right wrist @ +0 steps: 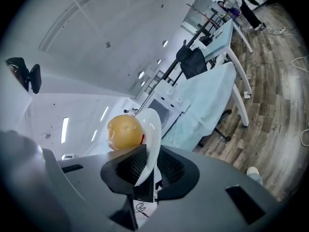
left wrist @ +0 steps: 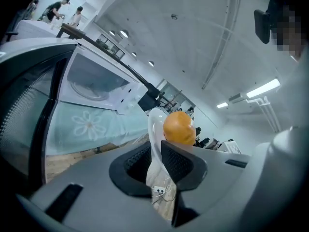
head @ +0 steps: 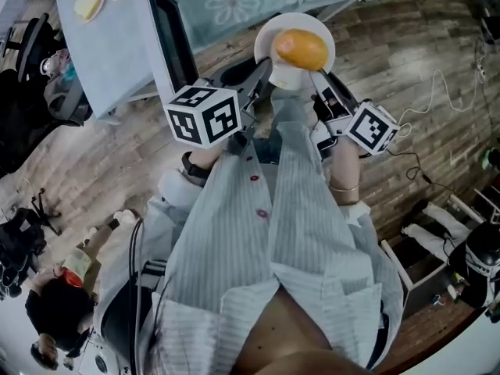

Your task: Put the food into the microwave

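The left gripper (left wrist: 155, 164) and right gripper (right wrist: 147, 167) each pinch an opposite rim of the white plate (head: 266, 41), which carries round orange food (head: 301, 48) at the head view's top centre, while the microwave (left wrist: 99, 81) sits in the left gripper view's upper left.

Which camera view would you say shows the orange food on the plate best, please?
The head view: it looks down on the orange food, showing it whole, resting on the white plate. The left and right gripper views see the plate edge-on, so the food bulges from one side with its lower part hidden.
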Demonstrator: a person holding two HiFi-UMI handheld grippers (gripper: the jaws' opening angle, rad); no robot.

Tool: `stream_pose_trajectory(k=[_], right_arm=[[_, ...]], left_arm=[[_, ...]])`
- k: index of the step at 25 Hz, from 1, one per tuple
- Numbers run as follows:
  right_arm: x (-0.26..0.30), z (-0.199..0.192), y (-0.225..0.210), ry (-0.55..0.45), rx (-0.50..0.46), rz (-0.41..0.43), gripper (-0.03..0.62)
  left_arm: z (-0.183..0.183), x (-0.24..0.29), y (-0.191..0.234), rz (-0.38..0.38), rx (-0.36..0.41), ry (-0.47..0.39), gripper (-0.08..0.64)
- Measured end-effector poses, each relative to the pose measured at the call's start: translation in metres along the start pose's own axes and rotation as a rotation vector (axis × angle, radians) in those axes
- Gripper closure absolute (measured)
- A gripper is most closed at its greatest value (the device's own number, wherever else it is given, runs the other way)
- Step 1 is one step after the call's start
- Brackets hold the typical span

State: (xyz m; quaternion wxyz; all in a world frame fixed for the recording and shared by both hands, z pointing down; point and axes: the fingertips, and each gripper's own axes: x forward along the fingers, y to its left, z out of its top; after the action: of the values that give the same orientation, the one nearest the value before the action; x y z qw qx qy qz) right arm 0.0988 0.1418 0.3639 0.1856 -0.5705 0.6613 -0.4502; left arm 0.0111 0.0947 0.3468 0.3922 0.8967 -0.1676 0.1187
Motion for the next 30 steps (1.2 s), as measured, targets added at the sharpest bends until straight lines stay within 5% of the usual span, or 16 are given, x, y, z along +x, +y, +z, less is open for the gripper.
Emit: stream_pose_trajectory(k=[17, 30], right_arm=[[0.110, 0.133, -0.040, 0.319, -0.090, 0.176, 0.509], [0.130, 0.136, -0.032, 0.469, -0.135, 0.301, 0.509]], left_arm=[[0.098, 0.095, 0.040, 0.241, -0.167, -0.245, 0.503], [0.100, 0.089, 0.041, 0.364, -0.219, -0.370, 0.503]])
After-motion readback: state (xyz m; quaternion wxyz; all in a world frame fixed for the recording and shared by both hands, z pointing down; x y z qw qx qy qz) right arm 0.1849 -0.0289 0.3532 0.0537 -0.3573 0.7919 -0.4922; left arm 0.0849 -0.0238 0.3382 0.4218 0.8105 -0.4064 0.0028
